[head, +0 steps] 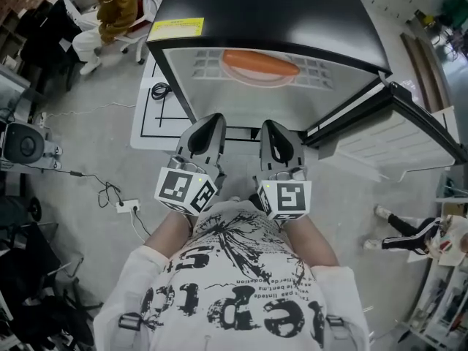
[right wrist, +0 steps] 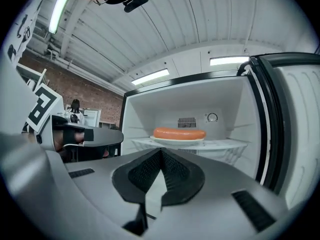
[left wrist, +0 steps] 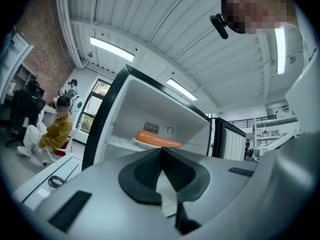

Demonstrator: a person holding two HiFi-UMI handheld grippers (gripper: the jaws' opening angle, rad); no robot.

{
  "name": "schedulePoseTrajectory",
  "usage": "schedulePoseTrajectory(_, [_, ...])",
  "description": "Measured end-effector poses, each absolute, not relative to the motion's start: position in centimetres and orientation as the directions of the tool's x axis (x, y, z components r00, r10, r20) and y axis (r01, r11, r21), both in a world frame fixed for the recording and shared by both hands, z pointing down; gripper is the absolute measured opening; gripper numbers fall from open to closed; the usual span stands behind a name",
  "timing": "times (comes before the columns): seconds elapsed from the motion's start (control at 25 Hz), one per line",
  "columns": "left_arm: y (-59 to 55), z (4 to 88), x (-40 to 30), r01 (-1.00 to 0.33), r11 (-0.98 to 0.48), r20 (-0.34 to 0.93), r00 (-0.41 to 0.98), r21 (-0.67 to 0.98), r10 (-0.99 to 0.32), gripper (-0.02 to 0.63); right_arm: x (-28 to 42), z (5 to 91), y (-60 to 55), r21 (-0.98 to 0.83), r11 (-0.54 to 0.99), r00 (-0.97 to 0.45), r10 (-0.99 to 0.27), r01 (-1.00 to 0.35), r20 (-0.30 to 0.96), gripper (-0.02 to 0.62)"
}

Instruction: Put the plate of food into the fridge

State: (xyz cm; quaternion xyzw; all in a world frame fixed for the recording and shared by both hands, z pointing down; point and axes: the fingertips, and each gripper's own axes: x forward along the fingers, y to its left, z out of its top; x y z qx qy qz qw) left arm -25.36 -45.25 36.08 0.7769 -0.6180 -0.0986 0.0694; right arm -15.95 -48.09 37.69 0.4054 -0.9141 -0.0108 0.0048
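Head view: the fridge (head: 292,20) stands open, its door (head: 398,134) swung out to the right. Inside, the plate (head: 257,77) with a long orange sausage (head: 261,63) lies on the shelf (head: 208,63). The left claw (head: 210,123) and right claw (head: 272,129) hang side by side before the opening, apart from the plate.

Left gripper view: the jaws are pressed together with nothing between them, and the plate sits on the shelf beyond.

Right gripper view: these jaws also meet, empty, with the plate straight ahead.
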Motion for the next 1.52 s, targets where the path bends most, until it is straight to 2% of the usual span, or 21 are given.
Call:
schedulePoseTrajectory(0.16, [-45.1, 37.0, -25.0, -0.936, -0.267, -0.048, 0.263, 0.229, -0.964, 0.006, -16.3, 38.1, -47.4, 0.052, 0.666, -0.666, -0.746, -0.745, 0.011, 0.0])
schedulePoseTrajectory(0.32, [-44.7, 38.1, -24.1, -0.898, -0.316, -0.039, 0.319, 0.306, -0.947, 0.006, -16.1, 38.0, -46.8, 0.065, 0.659, -0.659, -0.752, -0.749, 0.026, 0.0])
schedulePoseTrajectory(0.6, [-44.6, 37.7, -23.0, -0.919, -0.334, -0.032, 0.335, 0.21, -0.942, 0.006, -15.7, 38.2, -46.8, 0.071, 0.649, -0.648, -0.76, -0.757, 0.036, 0.0])
schedulePoseTrajectory(0.8, [-44.6, 37.8, -23.0, -0.914, -0.337, -0.028, 0.34, 0.227, -0.94, 0.006, -16.2, 38.3, -46.6, 0.066, 0.661, -0.66, -0.751, -0.748, 0.04, 0.0])
schedulePoseTrajectory(1.08, [-44.4, 37.0, -22.4, -0.934, -0.33, -0.029, 0.329, 0.136, -0.944, 0.006, -16.4, 37.9, -46.4, 0.075, 0.674, -0.672, -0.739, -0.735, 0.048, 0.0])
schedulePoseTrajectory(1.52, [-44.1, 37.2, -23.0, -0.951, -0.296, -0.011, 0.297, 0.093, -0.955, 0.006, -16.9, 38.3, -46.0, 0.078, 0.687, -0.685, -0.726, -0.722, 0.057, 0.0])
